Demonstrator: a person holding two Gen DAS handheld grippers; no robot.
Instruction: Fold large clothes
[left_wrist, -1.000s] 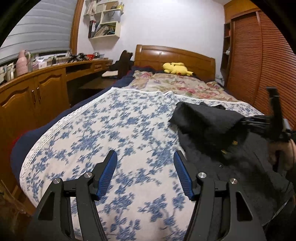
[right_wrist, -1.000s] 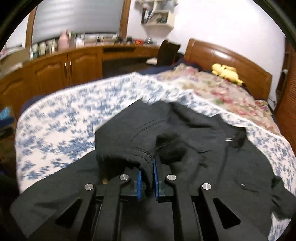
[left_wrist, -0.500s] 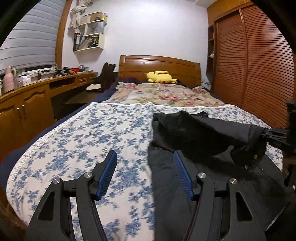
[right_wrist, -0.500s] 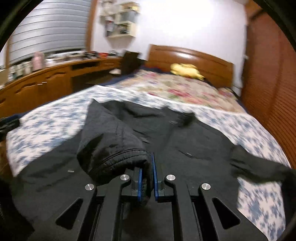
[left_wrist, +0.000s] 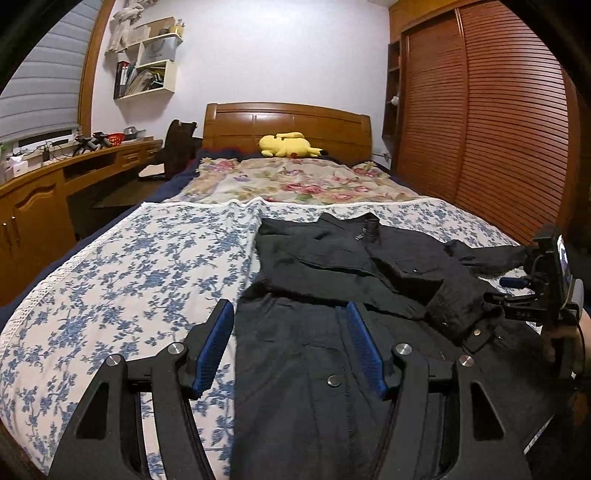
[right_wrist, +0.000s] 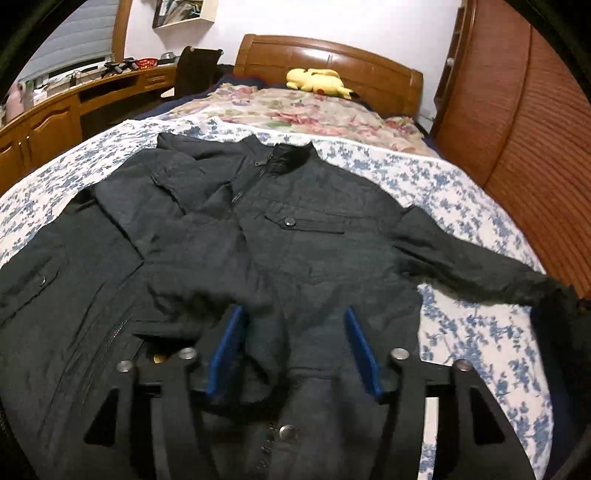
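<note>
A large black jacket (right_wrist: 295, 236) lies front up on the blue-flowered bedspread (left_wrist: 122, 266), collar toward the headboard. Its left sleeve (right_wrist: 207, 273) is folded across the chest, cuff lying between the pads of my right gripper (right_wrist: 293, 347), which is open. The other sleeve (right_wrist: 476, 273) stretches out to the right. My left gripper (left_wrist: 291, 347) is open and empty above the jacket's left hem edge (left_wrist: 295, 369). In the left wrist view the right gripper (left_wrist: 532, 295) sits at the folded cuff (left_wrist: 454, 310).
A wooden headboard (left_wrist: 288, 122) with a yellow plush toy (left_wrist: 284, 146) stands at the far end. A floral blanket (left_wrist: 288, 181) covers the bed's upper half. A wooden desk and cabinets (left_wrist: 37, 192) run along the left. Slatted wardrobe doors (left_wrist: 491, 122) line the right.
My right gripper carried the sleeve cuff across the jacket to the right, laid it down and opened. My left gripper swung right, over the jacket's hem.
</note>
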